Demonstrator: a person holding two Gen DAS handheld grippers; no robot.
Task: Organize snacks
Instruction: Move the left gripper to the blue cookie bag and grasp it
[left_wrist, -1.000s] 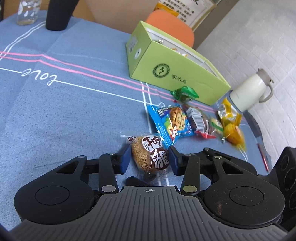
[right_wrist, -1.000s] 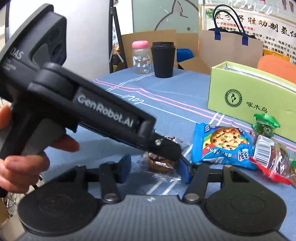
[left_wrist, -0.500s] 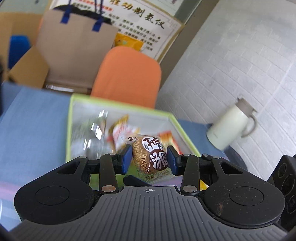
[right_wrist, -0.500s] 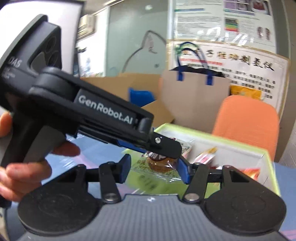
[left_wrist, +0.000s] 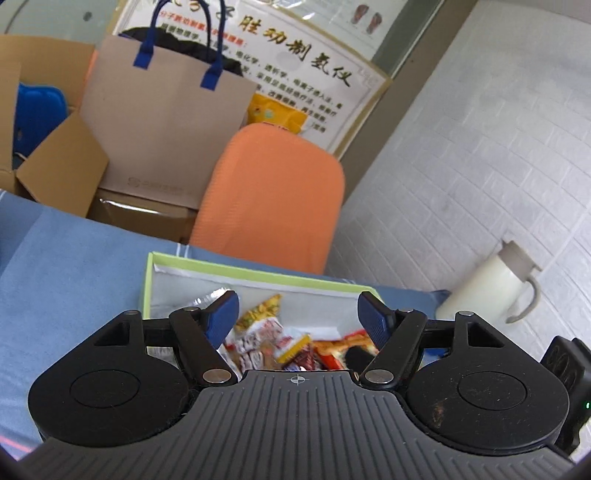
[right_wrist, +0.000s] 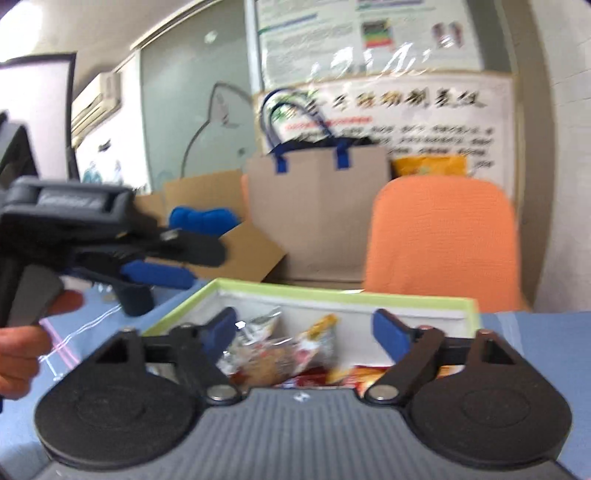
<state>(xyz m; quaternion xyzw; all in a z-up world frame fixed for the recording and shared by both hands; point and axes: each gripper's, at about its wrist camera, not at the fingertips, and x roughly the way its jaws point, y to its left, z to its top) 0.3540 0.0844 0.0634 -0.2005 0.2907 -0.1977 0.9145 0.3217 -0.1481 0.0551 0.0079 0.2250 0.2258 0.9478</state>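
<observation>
The green box (left_wrist: 146, 284) stands on the blue cloth and holds several wrapped snacks (left_wrist: 266, 338). My left gripper (left_wrist: 298, 314) is open and empty above the box's near side. The box (right_wrist: 369, 293) also shows in the right wrist view, with snack packets (right_wrist: 273, 354) inside, one a brown round cake. My right gripper (right_wrist: 304, 332) is open and empty over the box. The left gripper (right_wrist: 159, 273) appears at the left of that view, held in a hand, away from the box.
An orange chair (left_wrist: 269, 199) stands behind the table. A brown paper bag (left_wrist: 162, 122) and cardboard boxes (left_wrist: 59, 166) sit behind it. A white jug (left_wrist: 491, 288) stands at the right by the brick wall.
The left gripper opened and dropped the brown sesame cake packet into the green box. Both grippers rose over the box; the left one moved off to the left in the right wrist view.
</observation>
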